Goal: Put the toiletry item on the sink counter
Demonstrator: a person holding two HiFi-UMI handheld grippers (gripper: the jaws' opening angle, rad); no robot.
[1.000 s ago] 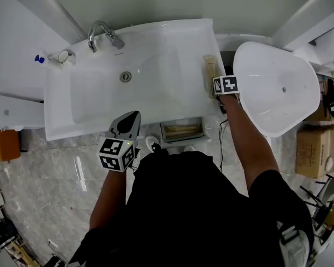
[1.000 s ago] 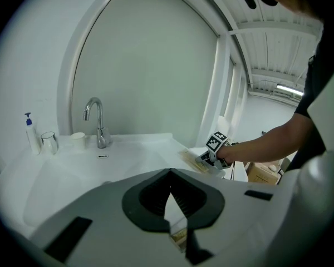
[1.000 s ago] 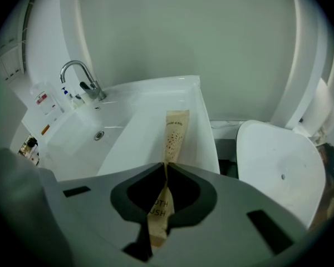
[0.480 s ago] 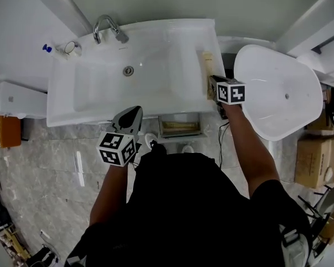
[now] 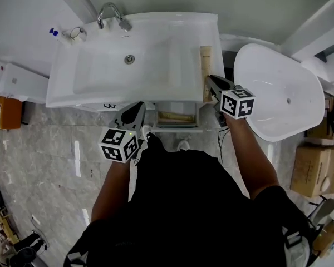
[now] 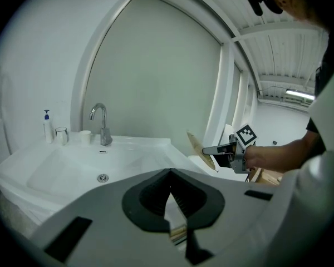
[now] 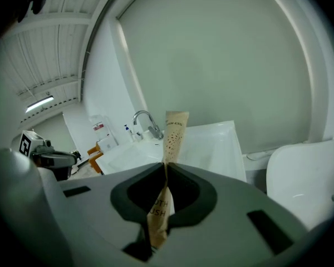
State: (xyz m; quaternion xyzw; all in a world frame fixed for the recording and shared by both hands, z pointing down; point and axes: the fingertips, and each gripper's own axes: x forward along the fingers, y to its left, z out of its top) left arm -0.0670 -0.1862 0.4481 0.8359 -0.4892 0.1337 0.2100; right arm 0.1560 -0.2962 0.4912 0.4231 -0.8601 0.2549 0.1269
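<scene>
A: How is the right gripper (image 7: 165, 166) found?

B: It is seen pinched on a brown paper packet (image 7: 174, 131). The pads are pressed onto the packet's lower part, and the rest is stuck out past the tips, tilted upward. The letters "USH" can be read on the part between the jaws.

A: Where is the packet held?

B: In the head view it is held over the right edge of the sink (image 5: 61, 88). It is laid lengthwise along that edge, with the gripper at its near end. In the left gripper view it is shown in the air, clear of the counter, with its far end raised.

A: And the left gripper (image 6: 170, 170)?

B: Its tips are pressed together and nothing is caught between them. It is held in front of the sink's front edge, well apart from the packet and the right gripper.

A: What else is set on the sink?

B: A tap (image 5: 112, 13) is mounted at the back, with the drain (image 5: 129, 59) in the basin before it. A blue-capped bottle (image 5: 55, 33) and a cup (image 5: 77, 34) are stood just beside each other at the back left corner.

A: And around it?

B: A shelf (image 5: 175, 125) is seen under the front edge, with something long and tan laid in it. A white oval fixture (image 5: 273, 77) is placed to the right of the sink. Whether it is a tub or a toilet cannot be settled from above. Cardboard boxes (image 5: 309, 168) are stacked beyond it.
</scene>
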